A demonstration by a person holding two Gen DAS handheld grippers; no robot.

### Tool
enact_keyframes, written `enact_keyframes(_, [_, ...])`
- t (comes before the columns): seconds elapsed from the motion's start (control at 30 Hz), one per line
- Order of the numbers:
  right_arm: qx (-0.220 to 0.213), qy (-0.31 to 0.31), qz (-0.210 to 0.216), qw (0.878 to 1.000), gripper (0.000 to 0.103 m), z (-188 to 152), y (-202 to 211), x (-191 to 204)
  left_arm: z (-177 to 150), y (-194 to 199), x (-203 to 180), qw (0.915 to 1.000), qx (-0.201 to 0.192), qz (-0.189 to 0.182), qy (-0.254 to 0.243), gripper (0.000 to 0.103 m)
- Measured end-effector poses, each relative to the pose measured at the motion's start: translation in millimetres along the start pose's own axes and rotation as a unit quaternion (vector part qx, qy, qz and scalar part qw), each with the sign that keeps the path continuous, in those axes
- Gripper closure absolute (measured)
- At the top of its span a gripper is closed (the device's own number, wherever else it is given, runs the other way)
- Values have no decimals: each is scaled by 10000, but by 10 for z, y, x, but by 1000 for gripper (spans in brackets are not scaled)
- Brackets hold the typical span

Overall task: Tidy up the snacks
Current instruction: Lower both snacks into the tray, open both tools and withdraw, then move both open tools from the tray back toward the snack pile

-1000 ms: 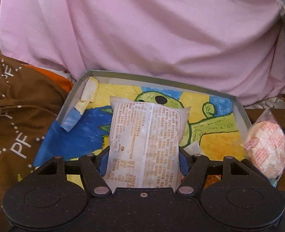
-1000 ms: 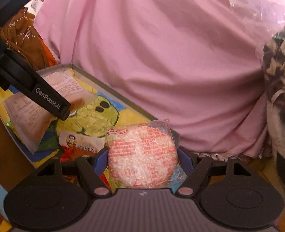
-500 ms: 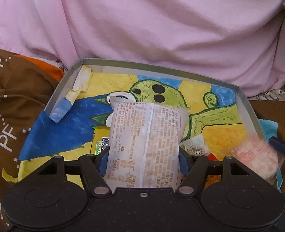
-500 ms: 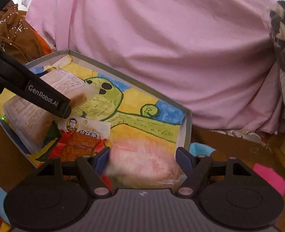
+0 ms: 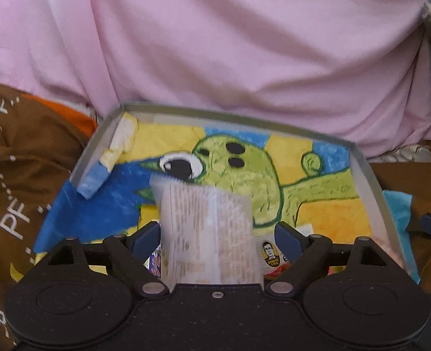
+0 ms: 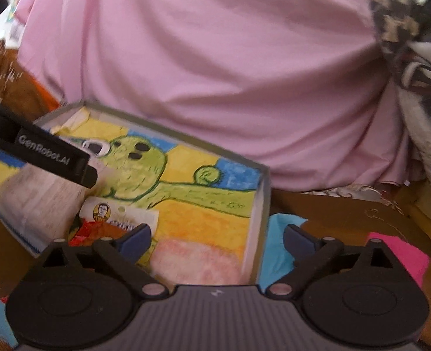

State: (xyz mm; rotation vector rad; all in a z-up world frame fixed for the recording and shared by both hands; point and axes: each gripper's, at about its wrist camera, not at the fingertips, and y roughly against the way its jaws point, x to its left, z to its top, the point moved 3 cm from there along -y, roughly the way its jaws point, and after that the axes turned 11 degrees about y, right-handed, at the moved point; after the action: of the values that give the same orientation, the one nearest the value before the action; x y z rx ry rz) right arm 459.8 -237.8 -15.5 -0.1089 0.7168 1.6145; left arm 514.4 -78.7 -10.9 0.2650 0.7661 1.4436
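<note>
Pink cloth (image 5: 215, 52) behind, right view alone shows pink wafer pack (image 6: 197, 260) in box (image 6: 263, 193)

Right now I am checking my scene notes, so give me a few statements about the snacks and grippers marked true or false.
1. The left gripper is open around the white printed packet. True.
2. The right gripper is shut on the pink round snack. False: it is open, and the snack lies in the box.
3. The painted box holds a snack with a man's portrait label. True.
4. The cloth behind the box is green. False: it is pink.
</note>
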Motion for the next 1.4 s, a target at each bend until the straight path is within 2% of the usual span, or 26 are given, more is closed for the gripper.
enact_keyframes(0.27, [-544,-511,-230,9969,0,90,377,-183,68,320,9,9995,-300,-85,-8,15])
enact_keyframes(0.33, [-671,-576,-253,9958,0,121,499,-194,70,453,36,9990,-437,-89,-8,8])
enact_keyframes(0.4, [-796,-609,-224,9947,0,144,625,-188,62,617,71,9978,-656,-101,6,2])
enact_keyframes(0.47, [-919,-583,-193,9939,0,163,758,-169,39,781,94,9963,-851,-115,-28,2])
enact_keyframes(0.7, [-1180,-536,133,9915,0,153,1218,-59,-139,1243,219,9943,-1027,-194,-195,1])
enact_keyframes(0.8, [-1204,-458,288,9913,0,113,1363,-2,-255,1396,313,9946,-986,-218,-234,1])
enact_keyframes(1.0, [-911,-79,600,9940,0,-1,1585,145,-564,1598,524,9961,-758,-112,-443,1])
enact_keyframes(1.2, [-765,31,872,9932,0,-156,1832,258,-834,1759,691,9968,-521,-5,-603,1])
enact_keyframes(1.4, [-490,155,1190,9916,0,-343,2036,415,-1016,1932,803,9973,-284,-64,-669,1])
